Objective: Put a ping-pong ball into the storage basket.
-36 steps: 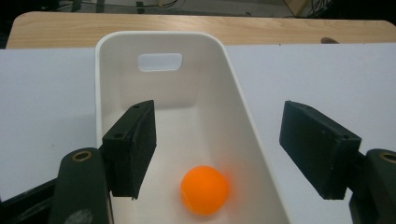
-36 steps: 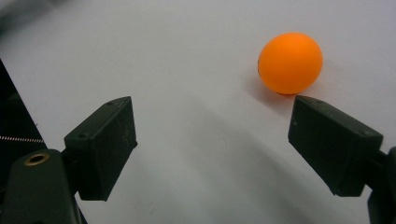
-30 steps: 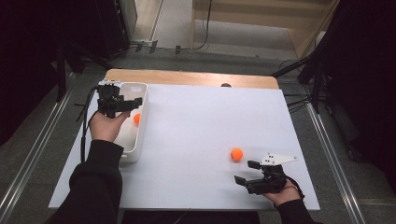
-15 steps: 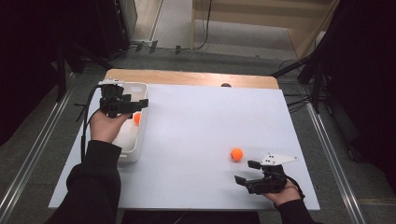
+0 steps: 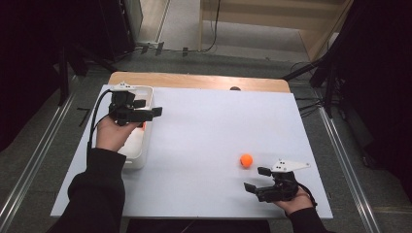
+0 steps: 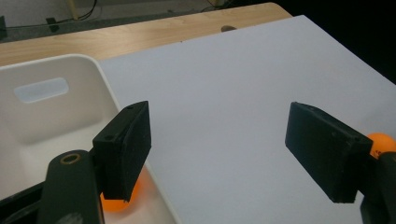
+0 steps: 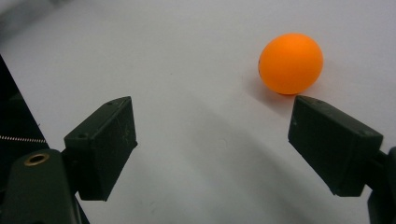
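Observation:
An orange ball (image 5: 246, 160) lies on the white table (image 5: 209, 126), right of the middle. My right gripper (image 5: 256, 178) rests open just in front of it, nothing between its jaws. In the right gripper view the ball (image 7: 290, 63) sits beyond the right jaw of that open gripper (image 7: 210, 144). A second orange ball (image 5: 143, 125) lies in the white bin (image 5: 133, 155) at the left. My left gripper (image 5: 149, 108) hovers open over the bin's right rim. In the left gripper view this open gripper (image 6: 224, 158) has the bin ball (image 6: 116, 203) under its left jaw.
A wooden strip (image 5: 194, 81) runs along the table's far edge, with a small dark spot (image 5: 235, 88) on it. Beyond are a dark floor, cables and stand legs. The other ball (image 6: 380, 142) peeks from behind the left gripper's right jaw.
My left gripper has drifted a little to the right, from above the bin toward its right rim. The right gripper and both balls have stayed put.

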{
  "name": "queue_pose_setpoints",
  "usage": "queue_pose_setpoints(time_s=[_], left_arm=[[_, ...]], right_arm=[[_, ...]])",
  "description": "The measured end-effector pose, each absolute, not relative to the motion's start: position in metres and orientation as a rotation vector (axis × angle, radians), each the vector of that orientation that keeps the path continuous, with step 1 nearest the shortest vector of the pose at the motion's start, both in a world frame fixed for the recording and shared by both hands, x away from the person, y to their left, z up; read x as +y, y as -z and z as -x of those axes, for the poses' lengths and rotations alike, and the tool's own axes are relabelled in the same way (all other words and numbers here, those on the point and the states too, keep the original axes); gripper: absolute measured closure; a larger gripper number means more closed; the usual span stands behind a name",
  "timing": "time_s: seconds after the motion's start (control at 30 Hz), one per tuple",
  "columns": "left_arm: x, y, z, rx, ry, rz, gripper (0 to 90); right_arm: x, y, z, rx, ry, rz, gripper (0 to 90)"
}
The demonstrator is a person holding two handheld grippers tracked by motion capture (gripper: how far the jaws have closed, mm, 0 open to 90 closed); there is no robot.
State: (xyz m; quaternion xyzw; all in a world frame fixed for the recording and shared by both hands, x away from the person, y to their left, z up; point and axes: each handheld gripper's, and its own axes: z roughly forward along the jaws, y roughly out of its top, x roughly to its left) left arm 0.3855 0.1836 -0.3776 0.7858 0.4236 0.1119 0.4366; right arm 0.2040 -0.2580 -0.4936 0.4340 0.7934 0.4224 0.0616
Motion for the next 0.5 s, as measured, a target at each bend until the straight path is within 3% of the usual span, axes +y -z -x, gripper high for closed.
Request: queue_pose_setpoints(time_s=[0.5], left_arm=[[0.165, 0.375, -0.369, 0.943, -0.216, -1.993, 23.3]], right_arm=[[-0.259, 0.493, -0.205, 2.386, -1.276, -1.309, 13.6]])
